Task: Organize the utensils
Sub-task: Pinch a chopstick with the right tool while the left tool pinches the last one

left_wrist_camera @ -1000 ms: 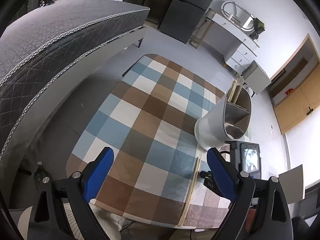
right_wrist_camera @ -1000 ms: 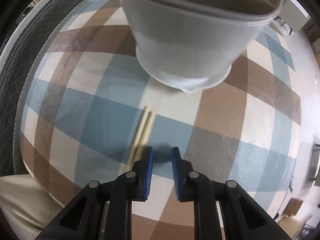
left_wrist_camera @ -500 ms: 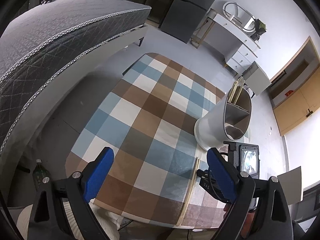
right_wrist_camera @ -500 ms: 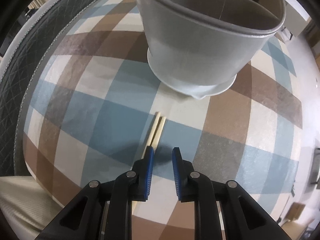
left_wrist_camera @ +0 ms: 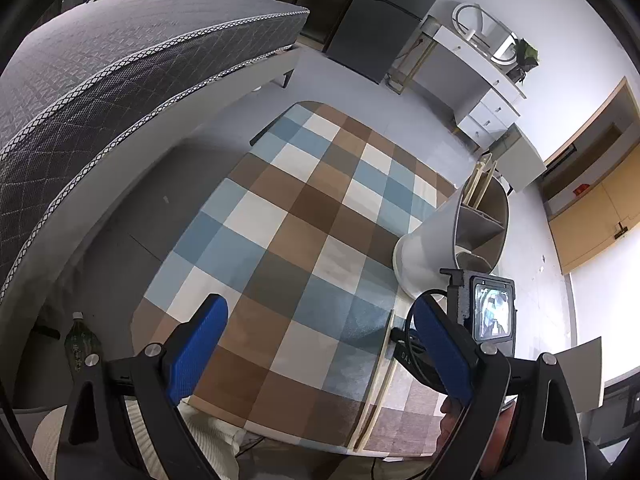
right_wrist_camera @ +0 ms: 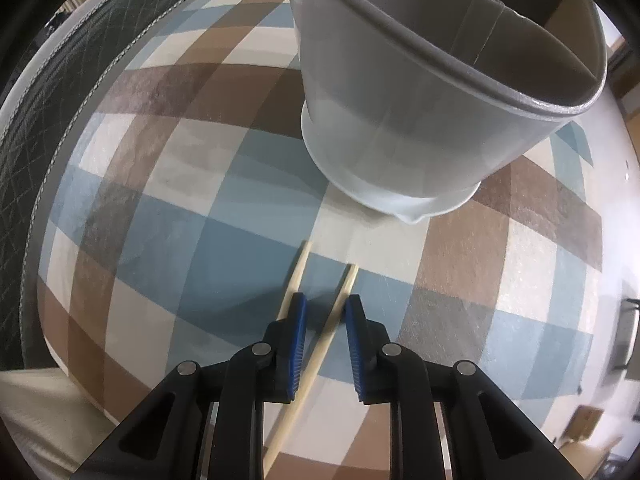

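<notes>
Two pale wooden chopsticks lie on the checked tablecloth (right_wrist_camera: 168, 216). One chopstick (right_wrist_camera: 326, 340) runs between the fingers of my right gripper (right_wrist_camera: 325, 308), whose jaws are narrowly open and do not touch it. The other chopstick (right_wrist_camera: 295, 276) lies just left of the left finger. A grey divided utensil holder (right_wrist_camera: 420, 128) stands just beyond them; in the left wrist view the holder (left_wrist_camera: 440, 236) has chopsticks (left_wrist_camera: 478, 180) standing in it. My left gripper (left_wrist_camera: 320, 344) is wide open and empty, high above the table. The lying chopsticks (left_wrist_camera: 380, 376) show near the table's front edge.
A grey mattress (left_wrist_camera: 100, 72) on a bed frame runs along the table's left side. A green bottle (left_wrist_camera: 80, 348) stands on the floor at lower left. White drawers (left_wrist_camera: 480, 92) and a dark cabinet (left_wrist_camera: 380, 28) stand beyond the table.
My right gripper has pulled back from the holder and shifted so that one chopstick now lies between its fingers. The two chopsticks now lie apart. My left gripper has risen slightly.
</notes>
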{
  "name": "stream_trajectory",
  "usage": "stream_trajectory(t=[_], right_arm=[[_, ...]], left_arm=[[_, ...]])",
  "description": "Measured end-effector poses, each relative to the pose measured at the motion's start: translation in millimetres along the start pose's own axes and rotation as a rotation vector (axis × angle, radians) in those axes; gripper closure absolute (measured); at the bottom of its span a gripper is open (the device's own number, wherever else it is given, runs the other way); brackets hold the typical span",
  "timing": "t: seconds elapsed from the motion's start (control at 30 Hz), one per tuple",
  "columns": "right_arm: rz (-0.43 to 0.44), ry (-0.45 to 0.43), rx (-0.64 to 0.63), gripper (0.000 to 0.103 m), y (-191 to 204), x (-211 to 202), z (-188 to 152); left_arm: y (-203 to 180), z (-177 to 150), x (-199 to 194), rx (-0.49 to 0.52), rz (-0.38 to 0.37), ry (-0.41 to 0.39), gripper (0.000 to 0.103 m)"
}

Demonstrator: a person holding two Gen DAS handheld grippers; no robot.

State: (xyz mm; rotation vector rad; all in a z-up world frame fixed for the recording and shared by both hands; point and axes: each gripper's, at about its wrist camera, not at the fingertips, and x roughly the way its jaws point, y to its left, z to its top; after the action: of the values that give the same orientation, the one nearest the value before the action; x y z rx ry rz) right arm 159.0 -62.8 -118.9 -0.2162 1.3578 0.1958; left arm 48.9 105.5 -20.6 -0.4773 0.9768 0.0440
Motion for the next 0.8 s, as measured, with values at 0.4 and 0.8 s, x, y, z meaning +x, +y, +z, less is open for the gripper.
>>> stream_trajectory(t=[0.4,0.8], right_arm=[[0.185,-0.339,0.064,0.099,-39.5,-66.0,-35.4],[0.346,-0.600,0.218,0.099,-139.1,-106.5,-86.4]], left_arm=[[-25.1,-19.0,49.4,0.148,0.095,0.154,0.012],[-103.2,-56.0,139.4,0.463,0.139,0.320,0.027]])
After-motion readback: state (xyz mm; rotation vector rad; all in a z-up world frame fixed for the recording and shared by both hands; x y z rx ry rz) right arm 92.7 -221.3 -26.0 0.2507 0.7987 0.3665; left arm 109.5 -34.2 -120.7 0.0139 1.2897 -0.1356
